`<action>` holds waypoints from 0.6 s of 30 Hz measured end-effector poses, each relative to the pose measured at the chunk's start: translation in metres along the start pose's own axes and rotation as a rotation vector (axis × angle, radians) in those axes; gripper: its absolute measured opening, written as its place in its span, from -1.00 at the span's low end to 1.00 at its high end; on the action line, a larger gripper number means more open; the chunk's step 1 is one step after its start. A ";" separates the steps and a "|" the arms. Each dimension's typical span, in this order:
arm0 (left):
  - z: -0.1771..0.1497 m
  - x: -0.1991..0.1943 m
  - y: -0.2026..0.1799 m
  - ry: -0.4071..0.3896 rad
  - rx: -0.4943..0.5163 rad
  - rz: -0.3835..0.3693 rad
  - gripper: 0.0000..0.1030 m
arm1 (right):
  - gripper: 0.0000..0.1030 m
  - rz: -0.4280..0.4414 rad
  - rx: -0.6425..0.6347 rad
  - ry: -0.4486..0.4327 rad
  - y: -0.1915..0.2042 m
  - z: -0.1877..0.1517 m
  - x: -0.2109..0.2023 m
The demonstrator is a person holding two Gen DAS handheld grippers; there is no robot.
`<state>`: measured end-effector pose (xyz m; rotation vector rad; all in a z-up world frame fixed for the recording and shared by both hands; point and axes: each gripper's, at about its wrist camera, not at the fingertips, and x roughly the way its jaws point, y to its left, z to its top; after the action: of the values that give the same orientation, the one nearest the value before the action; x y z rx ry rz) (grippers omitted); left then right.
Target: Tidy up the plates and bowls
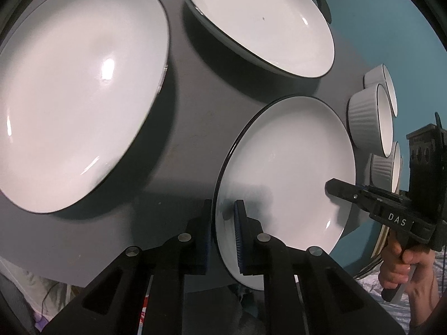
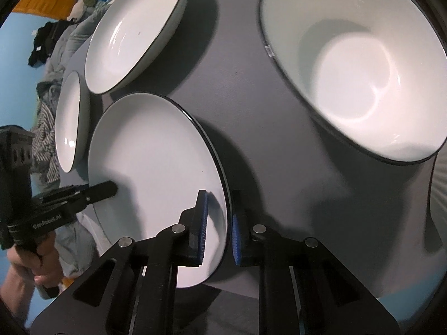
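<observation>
A: So, how many pcs were on the dark table?

B: From the left wrist cam I counted 3 big white dishes w/ black rims: a large plate at left, a shallow bowl at far centre, and the held plate at near right. Plus 3 small ribbed bowls in a row along the right edge.

A: And the right cam?

B: 4 there: the held plate near centre, a shallow bowl far left, a smaller plate at the left edge, and 1 deep bowl at right.

A: Grippers?

B: Both were on the same plate. Left gripper had its blue pads either side of the near-left rim, one under, one on the white face, clamped on it as far as I could see. Right gripper did likewise on the opposite rim, pads close on each side of the edge.

A: Was the plate flat on the table?

B: Couldn't tell whether it was lifted or touching. It sat at the near table edge, partly overhanging.
</observation>
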<state>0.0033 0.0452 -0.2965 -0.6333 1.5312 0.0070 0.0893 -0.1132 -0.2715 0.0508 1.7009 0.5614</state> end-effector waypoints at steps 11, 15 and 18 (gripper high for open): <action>0.003 -0.028 -0.003 -0.028 -0.018 0.028 -0.74 | -0.71 0.016 -0.010 -0.008 0.009 0.014 -0.010; 0.012 -0.042 -0.008 -0.054 -0.010 0.033 -0.73 | -0.71 0.014 -0.020 -0.018 0.013 0.023 -0.020; 0.022 -0.053 -0.007 -0.077 -0.009 0.031 -0.73 | -0.71 0.016 -0.023 -0.028 0.018 0.031 -0.026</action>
<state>0.0219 0.0680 -0.2472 -0.6100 1.4670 0.0612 0.1191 -0.0957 -0.2439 0.0555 1.6680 0.5896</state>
